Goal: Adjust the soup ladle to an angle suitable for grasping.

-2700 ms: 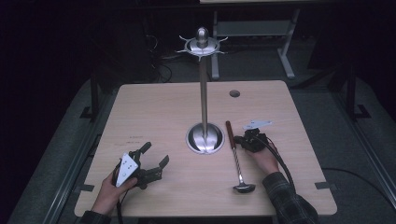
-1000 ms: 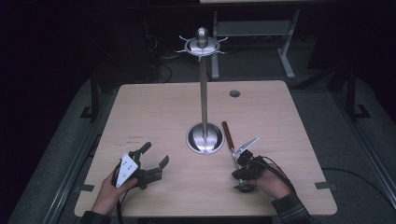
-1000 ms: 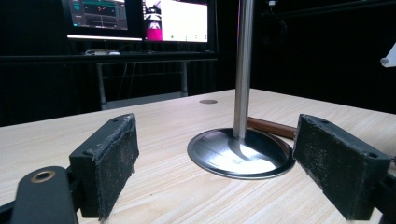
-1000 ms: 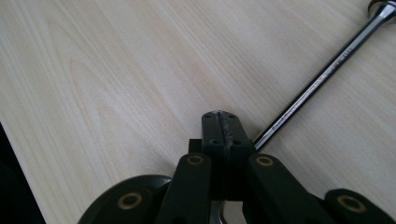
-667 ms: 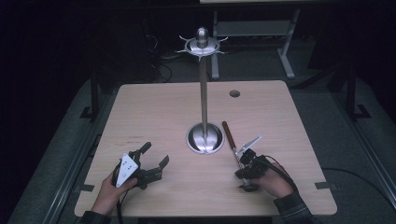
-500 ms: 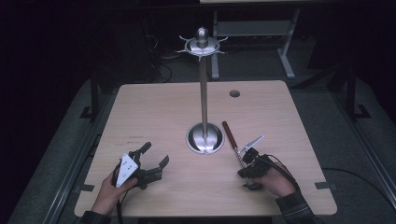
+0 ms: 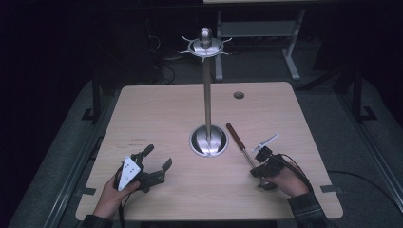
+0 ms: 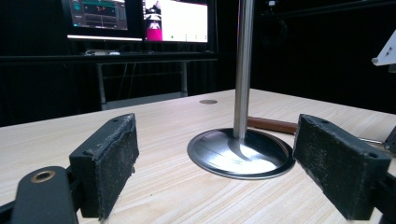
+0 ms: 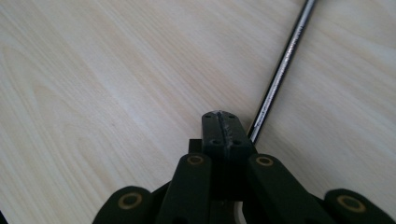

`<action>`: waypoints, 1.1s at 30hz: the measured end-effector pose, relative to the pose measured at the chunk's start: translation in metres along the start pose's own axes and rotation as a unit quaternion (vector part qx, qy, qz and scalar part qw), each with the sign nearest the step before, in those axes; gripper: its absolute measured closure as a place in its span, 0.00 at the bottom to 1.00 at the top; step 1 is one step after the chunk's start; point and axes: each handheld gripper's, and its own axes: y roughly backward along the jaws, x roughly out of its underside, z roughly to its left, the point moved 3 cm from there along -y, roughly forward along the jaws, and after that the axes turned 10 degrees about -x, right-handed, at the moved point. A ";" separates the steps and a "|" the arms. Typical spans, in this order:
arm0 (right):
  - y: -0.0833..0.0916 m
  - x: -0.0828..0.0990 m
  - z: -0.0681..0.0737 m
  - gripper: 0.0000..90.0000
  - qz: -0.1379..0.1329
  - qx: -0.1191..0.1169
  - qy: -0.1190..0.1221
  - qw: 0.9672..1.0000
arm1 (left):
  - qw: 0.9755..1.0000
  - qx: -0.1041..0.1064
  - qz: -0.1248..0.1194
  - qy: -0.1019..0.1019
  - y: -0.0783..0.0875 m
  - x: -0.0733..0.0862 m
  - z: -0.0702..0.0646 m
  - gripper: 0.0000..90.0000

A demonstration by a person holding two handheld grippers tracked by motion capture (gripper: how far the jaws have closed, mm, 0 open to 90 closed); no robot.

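Dark room; monitors (image 8: pixel 140 18) glow at upper left of the left gripper view. Light wooden table (image 7: pixel 157 114), centre frame, with cable hole (image 7: pixel 239 95) at upper right. Steel stand (image 7: pixel 208 140), centre, with a tall pole. Wooden-handled utensil (image 7: pixel 240 142) flat, just right of its base. Left gripper (image 7: pixel 154 164), lower left: jaws wide, empty. Right gripper (image 7: pixel 256 172), lower right: jaws pressed together beside the utensil's metal shaft.

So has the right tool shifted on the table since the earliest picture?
Yes. The right tool has come back toward the person, from beside the stand's base down along the ladle to near its bowl end.
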 end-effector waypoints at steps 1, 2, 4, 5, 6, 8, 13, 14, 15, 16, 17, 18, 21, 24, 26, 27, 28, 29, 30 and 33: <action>0.001 0.000 -0.002 1.00 -0.002 0.002 0.002 1.000 | 1.000 0.000 0.000 -0.002 0.000 0.000 0.000 0.15; 0.002 0.001 -0.003 1.00 -0.001 0.003 -0.003 1.000 | 1.000 0.000 0.000 -0.001 0.000 0.000 0.000 0.15; 0.005 0.002 -0.006 1.00 -0.003 0.007 -0.008 1.000 | 1.000 0.000 0.000 0.000 0.000 0.000 0.000 0.15; 0.006 0.003 -0.008 1.00 -0.002 0.009 -0.011 1.000 | 1.000 0.000 0.000 0.000 0.000 0.000 0.000 0.15; 0.008 0.004 -0.010 1.00 -0.002 0.011 -0.012 1.000 | 1.000 0.000 0.000 -0.001 0.000 0.000 0.000 0.15; 0.009 0.005 -0.013 1.00 -0.004 0.014 -0.015 1.000 | 1.000 0.000 0.001 -0.001 0.000 0.000 0.000 0.15; 0.015 0.008 -0.023 1.00 -0.001 0.020 -0.025 0.999 | 1.000 0.000 0.001 -0.001 0.000 0.000 0.000 0.15; 0.015 0.008 -0.025 1.00 -0.001 0.023 -0.026 0.999 | 1.000 0.000 0.001 -0.001 0.000 0.000 0.000 0.15; 0.016 0.008 -0.026 1.00 0.000 0.025 -0.025 0.999 | 1.000 0.000 0.001 0.000 0.000 0.000 0.000 0.15; 0.017 0.009 -0.028 1.00 -0.001 0.028 -0.029 0.999 | 1.000 0.000 0.002 0.000 0.000 0.000 0.000 0.15; 0.018 0.009 -0.030 1.00 -0.002 0.030 -0.031 0.999 | 1.000 0.000 0.001 -0.001 0.000 0.000 0.000 0.15; 0.019 0.010 -0.032 1.00 -0.003 0.029 -0.031 0.999 | 1.000 0.000 0.001 0.000 0.000 0.000 0.000 0.15; 0.021 0.011 -0.037 1.00 -0.004 0.034 -0.036 0.999 | 1.000 0.000 0.002 0.000 0.000 0.000 0.000 0.15; 0.025 0.012 -0.043 1.00 -0.004 0.042 -0.039 0.998 | 1.000 0.000 0.002 0.001 -0.001 0.000 0.000 0.15; 0.028 0.012 -0.047 1.00 -0.004 0.047 -0.043 0.998 | 1.000 0.000 0.002 0.000 0.000 0.000 0.000 0.15; 0.029 0.012 -0.048 1.00 -0.004 0.050 -0.042 0.998 | 1.000 0.000 0.001 0.001 0.000 0.000 0.000 0.15; 0.030 0.012 -0.049 1.00 -0.005 0.053 -0.046 0.998 | 1.000 0.000 0.002 0.001 0.000 0.000 0.000 0.15; 0.031 0.012 -0.050 1.00 -0.005 0.052 -0.044 0.998 | 1.000 -0.001 0.002 0.001 0.000 0.000 0.000 0.15; 0.031 0.013 -0.051 1.00 -0.005 0.051 -0.041 0.998 | 1.000 0.000 0.001 0.001 -0.001 0.000 0.000 0.15; 0.032 0.012 -0.050 1.00 -0.008 0.047 -0.040 0.998 | 1.000 0.000 0.002 0.002 -0.001 0.000 0.000 0.15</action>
